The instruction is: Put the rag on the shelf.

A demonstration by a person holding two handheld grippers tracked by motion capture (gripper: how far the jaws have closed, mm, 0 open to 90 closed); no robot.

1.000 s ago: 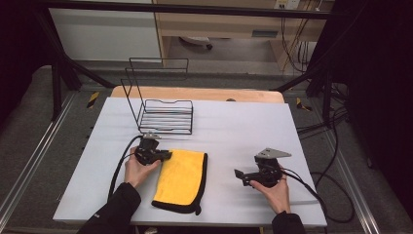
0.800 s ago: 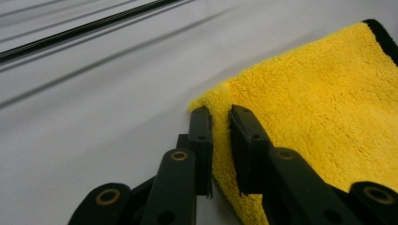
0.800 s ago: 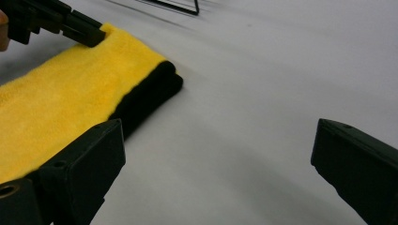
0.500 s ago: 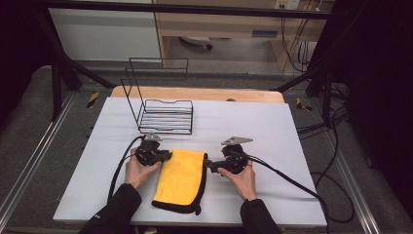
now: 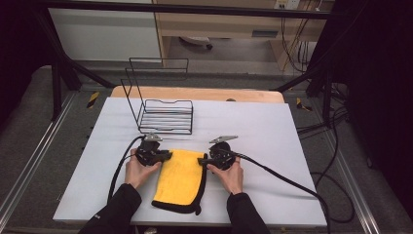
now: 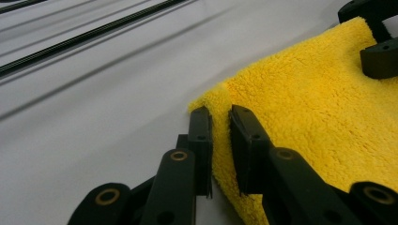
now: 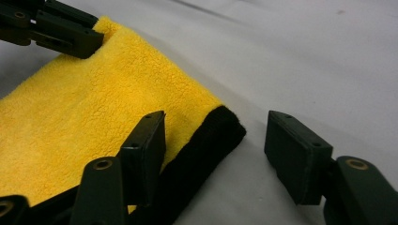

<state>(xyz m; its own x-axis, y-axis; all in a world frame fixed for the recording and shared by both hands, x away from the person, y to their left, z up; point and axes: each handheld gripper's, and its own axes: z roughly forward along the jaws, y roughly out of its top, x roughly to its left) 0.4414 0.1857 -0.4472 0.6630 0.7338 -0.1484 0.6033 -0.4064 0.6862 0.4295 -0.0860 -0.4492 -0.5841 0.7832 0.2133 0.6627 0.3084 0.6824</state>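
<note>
A folded yellow cloth (image 5: 180,180) with a black underside lies on the white table (image 5: 272,146) in front of the person. My left gripper (image 5: 168,155) is shut on the cloth's far left corner; in the left gripper view (image 6: 219,126) the yellow pile (image 6: 319,117) is pinched between its jaws. My right gripper (image 5: 200,160) sits at the far right corner. In the right gripper view (image 7: 216,119) its jaws have just been closing and straddle the cloth's black edge (image 7: 206,145). A gap remains on both sides, so the pads do not press.
A black wire rack (image 5: 163,114) stands on the table just beyond the cloth. Cables trail from both grippers; the right gripper's cable (image 5: 282,175) runs off towards the table's right edge. A wooden board (image 5: 195,93) borders the far side.
The right hand has moved left across the table to the cloth's far right corner, and its jaws have narrowed around that corner. The left gripper has held still on its corner.
</note>
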